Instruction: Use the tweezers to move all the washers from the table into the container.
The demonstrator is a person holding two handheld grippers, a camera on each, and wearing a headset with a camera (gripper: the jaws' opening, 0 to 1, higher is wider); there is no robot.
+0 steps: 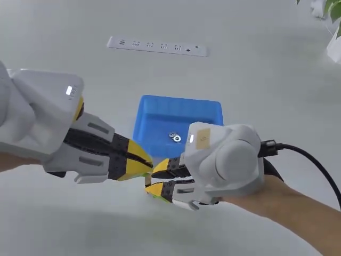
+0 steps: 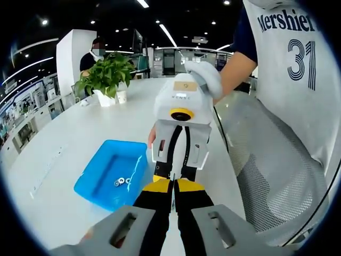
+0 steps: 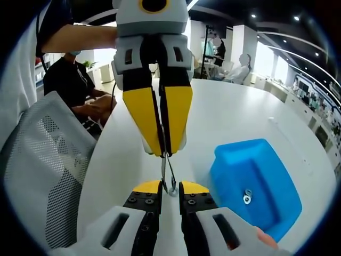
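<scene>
Right gripper view: tweezers [image 3: 163, 173] hang clamped in the closed jaws of the left gripper [image 3: 161, 152], tips between the narrow jaws of the right gripper [image 3: 170, 188]; whether those press, I cannot tell. At three o'clock sits the container [image 3: 256, 176], two washers [image 3: 246, 197] inside; best to squeeze gently, carry level, release over it.

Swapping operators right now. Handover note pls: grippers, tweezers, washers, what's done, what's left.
Left gripper: shut on the tweezers, facing the right gripper.
Right gripper: jaws a narrow gap apart on either side of the tweezers' tips, above the table. Whether they press the tips cannot be told.
Container: blue, just beyond the two grippers, with at least two washers lying in it.
Done: those washers are in.
Left: I can't tell whether the tips carry a washer, or whether any washers remain on the table. Check both, then move any that remain to the container.
</scene>
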